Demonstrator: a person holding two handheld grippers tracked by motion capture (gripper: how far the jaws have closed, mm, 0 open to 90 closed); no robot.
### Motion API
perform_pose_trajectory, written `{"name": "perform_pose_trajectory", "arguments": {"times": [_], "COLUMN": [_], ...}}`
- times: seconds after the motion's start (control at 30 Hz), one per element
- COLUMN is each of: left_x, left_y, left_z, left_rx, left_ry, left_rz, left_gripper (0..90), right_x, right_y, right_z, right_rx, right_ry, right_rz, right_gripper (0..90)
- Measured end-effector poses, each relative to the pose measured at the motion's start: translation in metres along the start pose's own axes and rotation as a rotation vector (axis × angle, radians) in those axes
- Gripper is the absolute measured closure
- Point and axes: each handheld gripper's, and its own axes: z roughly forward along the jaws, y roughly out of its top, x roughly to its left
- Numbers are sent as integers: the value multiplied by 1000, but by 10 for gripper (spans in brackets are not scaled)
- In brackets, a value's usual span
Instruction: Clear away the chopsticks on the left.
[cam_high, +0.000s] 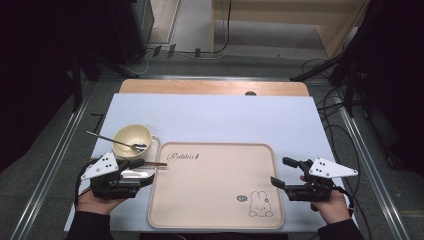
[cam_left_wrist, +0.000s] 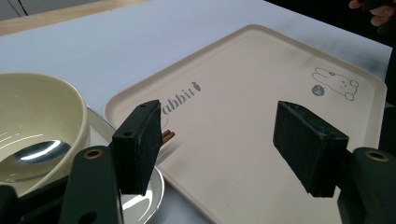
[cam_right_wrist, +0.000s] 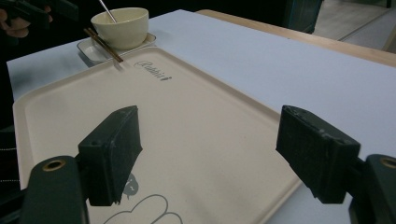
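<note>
Cream tray (cam_high: 215, 185) lay flat on white table cover (cam_high: 215, 117), rabbit drawing toward near right corner. Left gripper (cam_high: 142, 170) at tray's left edge, jaws spread wide, nothing between. Right gripper (cam_high: 280, 175) at tray's right edge, likewise wide and unloaded. Pale bowl (cam_high: 132, 138) with spoon (cam_high: 117, 141) stood on small dish (cam_right_wrist: 91, 50) beside chopsticks (cam_right_wrist: 103, 45), just off tray's far left corner.

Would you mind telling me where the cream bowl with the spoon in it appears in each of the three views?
High view: the cream bowl sits left of centre, just off the tray's far-left corner.
Left gripper view: it lies at the left edge, beside the left tongs.
Right gripper view: it stands at the top, left of centre.
Shared landmark: the tray's script lettering, close to the bowl.
</note>
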Motion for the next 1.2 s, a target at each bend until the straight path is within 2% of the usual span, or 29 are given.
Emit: {"name": "perform_pose_trajectory", "arguments": {"times": [0.83,1.2], "left_x": [2,4], "left_y": [-1,-2], "left_z": [-1,-2], "left_rx": [10,41], "left_ry": [-6,20], "left_rz": [-26,-46], "left_gripper": [326,327], "right_x": [0,0], "right_y": [0,-1], "right_z": [0,1], "right_rx": [5,16], "right_ry": [2,-1], "right_rz": [1,-4], "right_gripper": [219,219]}}
